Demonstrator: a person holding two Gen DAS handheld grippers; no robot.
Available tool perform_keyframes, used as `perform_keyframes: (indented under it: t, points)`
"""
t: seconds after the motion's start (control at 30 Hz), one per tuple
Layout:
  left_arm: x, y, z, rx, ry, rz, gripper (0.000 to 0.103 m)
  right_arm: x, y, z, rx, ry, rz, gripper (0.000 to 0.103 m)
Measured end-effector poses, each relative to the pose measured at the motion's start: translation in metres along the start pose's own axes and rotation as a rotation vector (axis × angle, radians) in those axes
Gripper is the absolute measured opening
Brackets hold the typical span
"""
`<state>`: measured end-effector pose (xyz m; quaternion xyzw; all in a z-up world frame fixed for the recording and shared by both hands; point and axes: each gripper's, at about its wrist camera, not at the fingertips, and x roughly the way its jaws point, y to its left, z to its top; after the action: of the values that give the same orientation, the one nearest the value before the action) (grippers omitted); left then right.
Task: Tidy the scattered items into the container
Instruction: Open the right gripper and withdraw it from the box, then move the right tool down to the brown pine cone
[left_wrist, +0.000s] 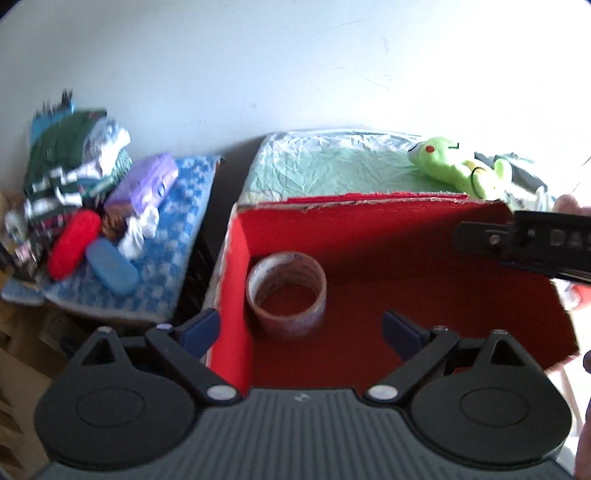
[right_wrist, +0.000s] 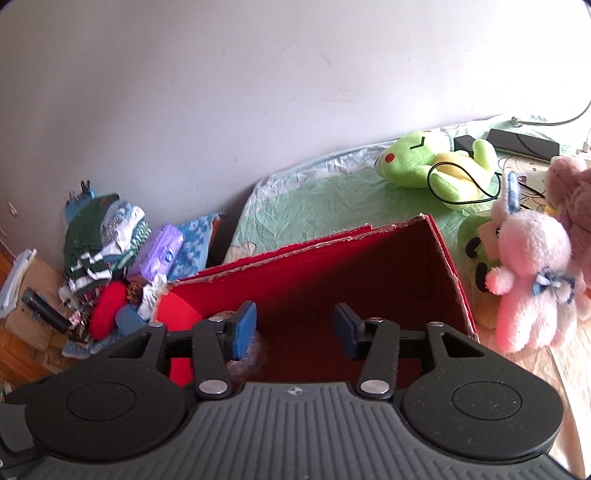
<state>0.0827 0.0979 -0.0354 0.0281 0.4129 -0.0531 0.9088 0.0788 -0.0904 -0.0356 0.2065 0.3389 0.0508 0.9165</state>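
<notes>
Pale wall behind, a bed with a crumpled green sheet (right_wrist: 325, 199) running along it. On the sheet sits a red box (left_wrist: 424, 229), open at the top, lined red inside.

Left gripper (left_wrist: 301, 330) hovers over the box's near edge, blue pads spread wide, nothing between them. Below and just ahead of it a roll of clear tape (left_wrist: 286, 293) stands on the box floor, tucked into the left corner near the side wall — not touched by either pad.

Right gripper (right_wrist: 293, 326) also hangs above the box, fingers apart though less wide, empty as well. From the left view its black arm juts in over the box's right wall.

Still outside the box: a green plush frog (right_wrist: 436, 166) lying on the sheet by the wall with a thin black cord looped over it, and a pink plush bunny (right_wrist: 532, 273) just beside the box's right wall.

Off to the left, apart from the bed — a pile of folded clothes (right_wrist: 99, 240), a purple packet (right_wrist: 159, 254), a red cushion-like thing (left_wrist: 74, 243) and a blue case (left_wrist: 112, 271) on a blue checked cloth.
</notes>
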Motion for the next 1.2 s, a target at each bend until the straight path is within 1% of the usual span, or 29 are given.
perform_keyframes:
  t: [0.07,0.17,0.3,0.4,0.5,0.57,0.67,0.7,0.77,0.83,0.9,0.93,1.03,1.07,1.2]
  points:
    - [-0.010,0.013,-0.005,-0.032,-0.005,-0.039,0.095,-0.012,0.004,-0.006,0.013,-0.026,0.011,0.051]
    - [-0.020,0.027,-0.011,-0.046,-0.011,-0.069,0.092,-0.026,0.011,-0.018,0.018,-0.051,0.011,0.053]
    - [-0.037,0.030,-0.025,-0.026,-0.036,-0.100,0.091,-0.037,0.022,-0.037,-0.019,-0.058,-0.010,0.053]
    - [-0.048,0.029,-0.036,0.007,-0.054,-0.129,0.092,-0.041,0.028,-0.048,-0.059,-0.047,-0.030,0.052]
    - [-0.055,0.028,-0.049,0.038,-0.064,-0.152,0.092,-0.046,0.029,-0.057,-0.062,-0.037,-0.038,0.053]
    - [-0.056,0.028,-0.059,0.047,-0.058,-0.172,0.095,-0.050,0.030,-0.063,-0.058,-0.035,-0.033,0.053]
    - [-0.055,0.031,-0.073,0.047,-0.027,-0.204,0.094,-0.056,0.032,-0.075,-0.085,-0.024,-0.019,0.052]
    - [-0.056,0.032,-0.078,0.048,-0.018,-0.212,0.094,-0.058,0.032,-0.079,-0.094,-0.020,-0.011,0.051]
    - [-0.057,0.034,-0.090,0.061,-0.003,-0.219,0.089,-0.060,0.031,-0.087,-0.105,-0.009,0.019,0.051]
    - [-0.058,0.035,-0.102,0.081,0.018,-0.222,0.087,-0.059,0.031,-0.096,-0.115,0.023,0.046,0.050]
    - [-0.058,0.037,-0.115,0.097,0.049,-0.231,0.086,-0.054,0.031,-0.104,-0.127,0.075,0.058,0.046]
    - [-0.058,0.037,-0.120,0.102,0.066,-0.242,0.084,-0.051,0.031,-0.108,-0.131,0.104,0.061,0.045]
    - [-0.060,0.035,-0.133,0.123,0.106,-0.300,0.084,-0.046,0.031,-0.117,-0.128,0.174,0.084,0.044]
    - [-0.061,0.033,-0.136,0.135,0.111,-0.313,0.084,-0.045,0.031,-0.121,-0.129,0.192,0.092,0.044]
    - [-0.062,0.020,-0.143,0.194,0.119,-0.319,0.083,-0.038,0.036,-0.131,-0.155,0.261,0.106,0.042]
